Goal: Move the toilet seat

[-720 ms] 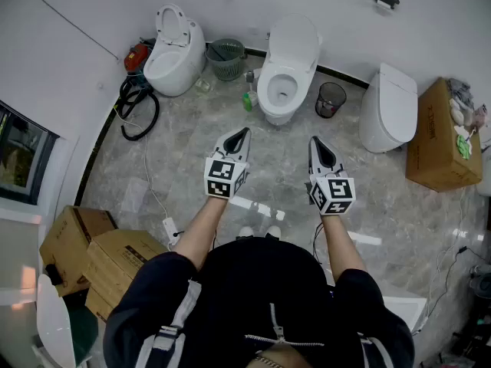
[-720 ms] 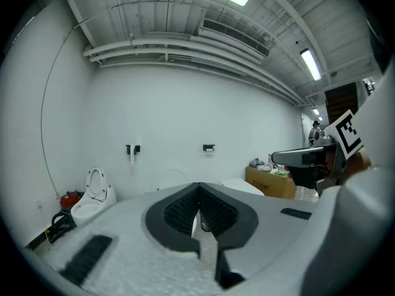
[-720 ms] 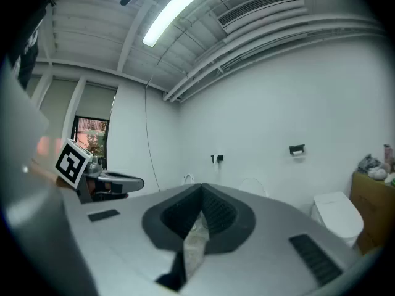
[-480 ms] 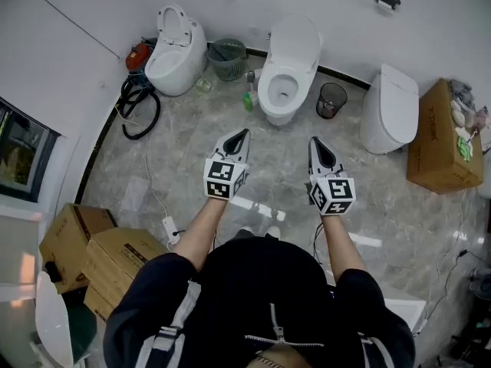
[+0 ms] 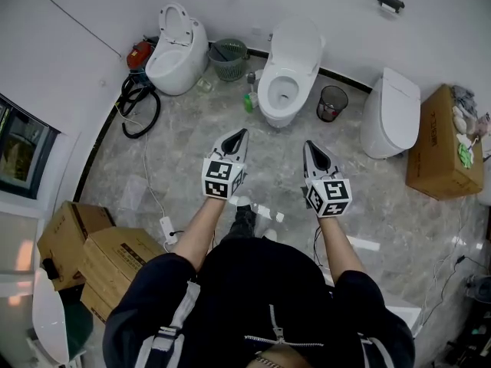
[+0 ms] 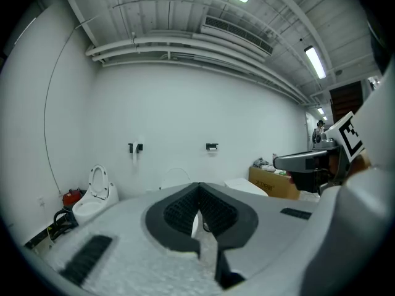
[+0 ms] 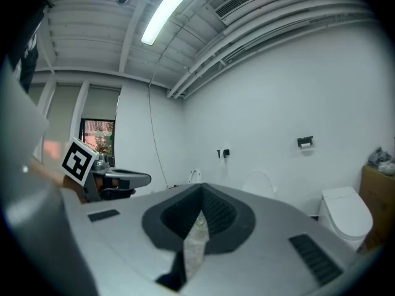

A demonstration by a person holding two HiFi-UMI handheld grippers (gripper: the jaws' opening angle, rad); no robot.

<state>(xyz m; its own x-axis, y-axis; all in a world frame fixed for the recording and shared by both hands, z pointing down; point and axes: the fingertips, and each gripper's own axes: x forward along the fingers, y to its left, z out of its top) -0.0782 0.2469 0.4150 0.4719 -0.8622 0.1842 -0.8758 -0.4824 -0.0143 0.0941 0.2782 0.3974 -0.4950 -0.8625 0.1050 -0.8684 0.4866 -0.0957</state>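
Holding left hand-held gripper [image 5: 242, 134] and right hand-held gripper [image 5: 308, 145] side by side above the grey floor [image 5: 184, 144], both with jaws closed on nothing. Well ahead, toilet seat [image 5: 279, 90] down on the middle toilet [image 5: 278, 113], lid [image 5: 296, 41] upright. Just left of it, green basket [image 5: 228, 60], contents unclear; just right, black mesh bin [image 5: 331, 102] holding reddish scraps.

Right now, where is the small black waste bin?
In the head view, the black waste bin stands by the back wall, right of centre, between the open middle toilet and the closed toilet.
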